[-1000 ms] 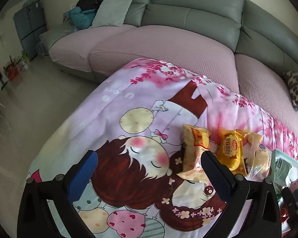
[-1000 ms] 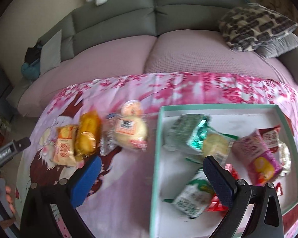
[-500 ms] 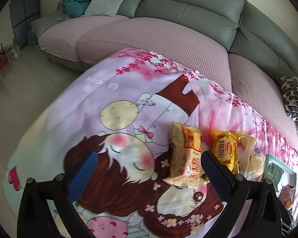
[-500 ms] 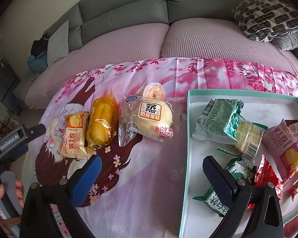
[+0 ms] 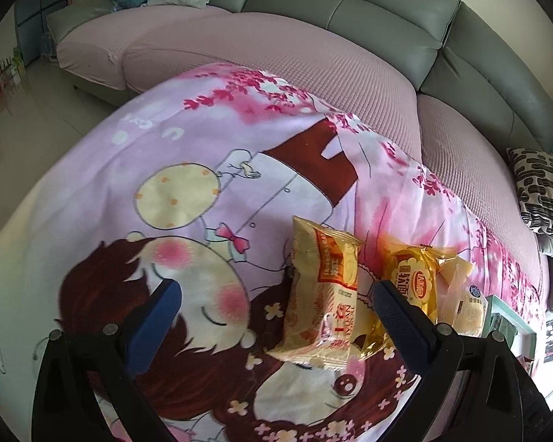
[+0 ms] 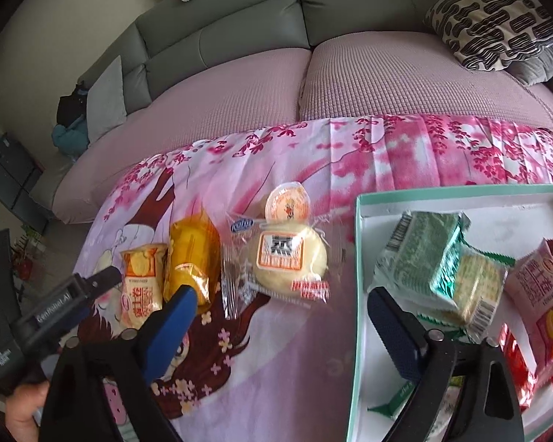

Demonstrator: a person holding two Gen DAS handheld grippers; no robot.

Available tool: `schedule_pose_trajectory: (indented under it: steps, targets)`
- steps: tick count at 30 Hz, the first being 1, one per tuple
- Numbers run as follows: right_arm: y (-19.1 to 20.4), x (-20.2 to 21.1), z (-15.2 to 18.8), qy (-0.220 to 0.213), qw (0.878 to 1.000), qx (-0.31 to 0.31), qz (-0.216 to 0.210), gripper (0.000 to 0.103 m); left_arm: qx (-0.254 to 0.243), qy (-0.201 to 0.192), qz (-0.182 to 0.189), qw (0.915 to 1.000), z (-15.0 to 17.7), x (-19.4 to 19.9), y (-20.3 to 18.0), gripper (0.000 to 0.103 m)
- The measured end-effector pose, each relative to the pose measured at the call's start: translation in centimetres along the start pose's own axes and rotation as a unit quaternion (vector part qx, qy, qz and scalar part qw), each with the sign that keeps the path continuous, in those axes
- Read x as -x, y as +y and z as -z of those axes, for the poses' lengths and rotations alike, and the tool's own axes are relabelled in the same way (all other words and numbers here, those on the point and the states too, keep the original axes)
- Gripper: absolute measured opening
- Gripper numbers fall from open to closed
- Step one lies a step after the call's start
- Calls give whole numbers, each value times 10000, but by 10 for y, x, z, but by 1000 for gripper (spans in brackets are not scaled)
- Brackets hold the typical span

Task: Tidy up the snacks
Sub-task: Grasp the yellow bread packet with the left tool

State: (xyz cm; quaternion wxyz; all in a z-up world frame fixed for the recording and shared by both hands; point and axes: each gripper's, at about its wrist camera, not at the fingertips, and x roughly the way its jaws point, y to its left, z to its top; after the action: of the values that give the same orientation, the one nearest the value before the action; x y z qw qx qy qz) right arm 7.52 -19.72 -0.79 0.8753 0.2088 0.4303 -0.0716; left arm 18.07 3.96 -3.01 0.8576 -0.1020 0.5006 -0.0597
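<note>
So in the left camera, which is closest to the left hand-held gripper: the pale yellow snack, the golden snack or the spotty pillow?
1. Pale yellow snack pack, between the open fingers.
2. Golden snack pack, just right of it.
3. Spotty pillow, far right on the sofa.

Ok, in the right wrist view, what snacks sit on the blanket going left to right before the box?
Pale orange roll pack → golden-wrapped cake → steamed bun pack → then the teal-rimmed box.

Left tool [image 5: 276,305] jaws wide apart, empty; right tool [image 6: 280,313] likewise, empty.
</note>
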Motion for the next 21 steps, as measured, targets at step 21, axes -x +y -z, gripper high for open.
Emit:
schedule_pose_trajectory:
  steps: [21]
  targets:
    - [10,-51,-20,244,9994,216,136,84,-421,570,-103,9974,-3,-43,-20,103]
